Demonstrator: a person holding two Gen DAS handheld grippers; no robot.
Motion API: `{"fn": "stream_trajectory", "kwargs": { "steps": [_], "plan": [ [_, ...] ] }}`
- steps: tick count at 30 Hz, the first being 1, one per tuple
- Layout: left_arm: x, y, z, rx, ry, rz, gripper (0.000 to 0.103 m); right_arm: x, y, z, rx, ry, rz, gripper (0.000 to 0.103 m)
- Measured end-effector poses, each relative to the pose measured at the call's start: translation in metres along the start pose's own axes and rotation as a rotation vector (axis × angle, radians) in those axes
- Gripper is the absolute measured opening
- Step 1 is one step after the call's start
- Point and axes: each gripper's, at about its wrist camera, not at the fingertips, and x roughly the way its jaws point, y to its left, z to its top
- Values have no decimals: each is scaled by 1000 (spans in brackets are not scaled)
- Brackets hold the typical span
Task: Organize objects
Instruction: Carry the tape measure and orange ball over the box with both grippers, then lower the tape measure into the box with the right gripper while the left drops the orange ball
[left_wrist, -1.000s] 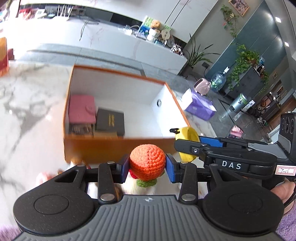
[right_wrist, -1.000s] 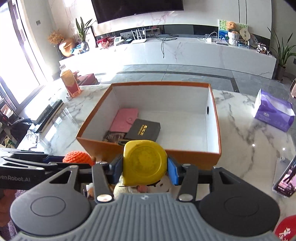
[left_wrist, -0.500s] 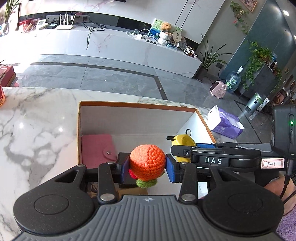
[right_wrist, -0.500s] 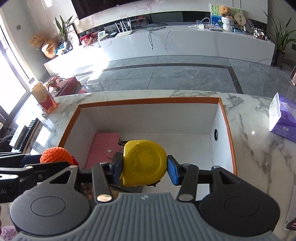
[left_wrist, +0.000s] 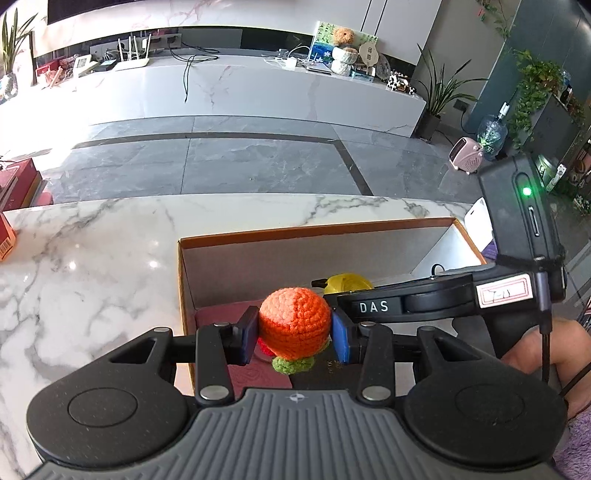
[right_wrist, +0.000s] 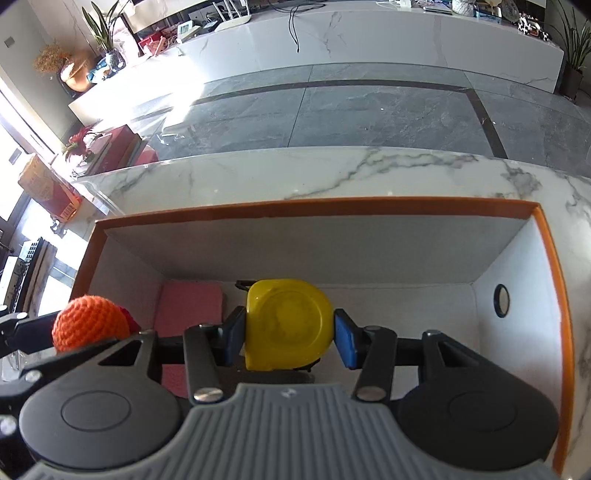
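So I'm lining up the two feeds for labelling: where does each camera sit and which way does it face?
Left wrist: sits on the left gripper, angled down at the crochet orange it clamps over the orange-rimmed box; a hand shows at right.
Right wrist: sits on the right gripper, angled down into the box, clamping the yellow tape measure.
Shared: box, both items, pink wallet, marble table.

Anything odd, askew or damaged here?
Nothing stands out. The left hand-held gripper holds the crocheted orange, the right hand-held gripper the yellow tape measure, both squarely, over the orange-rimmed box.
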Motion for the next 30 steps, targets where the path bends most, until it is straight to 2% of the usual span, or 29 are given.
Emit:
{"fn": "stream_trajectory", "kwargs": {
  "steps": [7, 10, 19, 20, 22, 24, 30],
  "plan": [
    [6, 5, -1, 6, 17, 5, 47, 36, 4, 11, 38, 82, -10, 52],
    [7, 7, 0, 10, 17, 13, 47, 46, 2, 11, 65, 111, 14, 52],
    [11, 10, 2, -3, 21, 4, 47, 43, -14, 9, 145, 134, 102, 56],
    [12, 10, 2, -3, 23, 3, 47, 42, -17, 9, 163, 140, 114, 54],
    [15, 8, 2, 2, 26, 6, 47, 42, -21, 9, 185, 151, 139, 40],
    [17, 5, 2, 6, 29, 8, 47, 43, -25, 8, 199, 149, 158, 32],
    [26, -1, 4, 20, 50, 10, 47, 33, -29, 7, 199, 122, 168, 29]
  ]
}}
